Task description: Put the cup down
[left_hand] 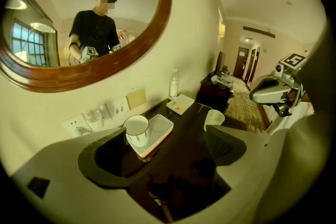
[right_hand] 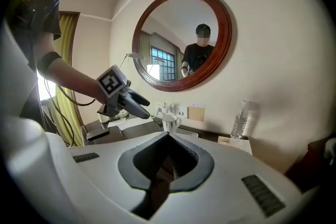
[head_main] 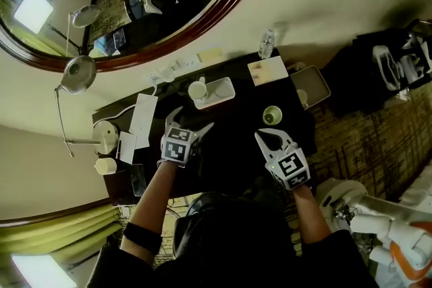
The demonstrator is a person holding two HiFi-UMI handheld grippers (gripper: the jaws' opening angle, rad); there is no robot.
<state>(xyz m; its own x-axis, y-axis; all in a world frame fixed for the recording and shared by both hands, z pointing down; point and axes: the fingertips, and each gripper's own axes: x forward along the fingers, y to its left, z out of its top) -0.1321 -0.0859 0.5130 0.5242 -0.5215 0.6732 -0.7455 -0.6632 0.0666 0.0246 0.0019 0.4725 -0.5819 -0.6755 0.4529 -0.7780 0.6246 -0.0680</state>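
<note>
A white cup with a handle stands upright at the left end of a white tray on the dark table. In the left gripper view the cup sits just beyond the left jaw, apart from it, on the tray. My left gripper is open with nothing between its jaws. My right gripper hangs over the table's right half, its jaws closed together and empty. The right gripper view shows the cup ahead and the left gripper to its left.
A pale green paper cup stands on the table just beyond the right gripper. A water bottle, a notepad and a dark tray lie at the back right. Papers and a lamp occupy the left end.
</note>
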